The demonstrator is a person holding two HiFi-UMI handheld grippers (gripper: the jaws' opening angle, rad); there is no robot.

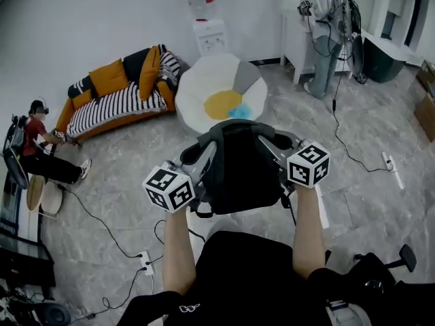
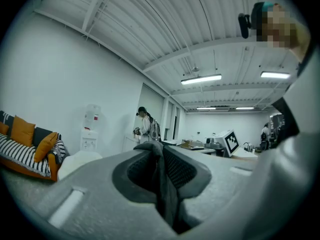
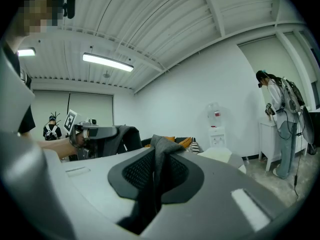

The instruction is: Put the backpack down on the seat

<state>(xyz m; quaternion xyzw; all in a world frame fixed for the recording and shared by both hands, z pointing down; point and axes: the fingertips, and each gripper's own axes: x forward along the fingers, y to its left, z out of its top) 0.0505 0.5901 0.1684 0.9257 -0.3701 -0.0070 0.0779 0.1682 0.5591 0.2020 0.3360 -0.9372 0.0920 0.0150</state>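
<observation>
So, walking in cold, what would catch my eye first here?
A dark backpack hangs mid-picture in the head view, its fabric pinched in the left gripper and the right gripper. Just beyond it lies a round white seat with yellow and blue patches. Further left stands an orange sofa with a striped cover.

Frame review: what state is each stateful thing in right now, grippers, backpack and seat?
left gripper: jaws shut on the backpack's fabric.
right gripper: jaws shut on the backpack's fabric.
backpack: held up by both grippers, short of the seat.
seat: backpack not on it yet.
</observation>
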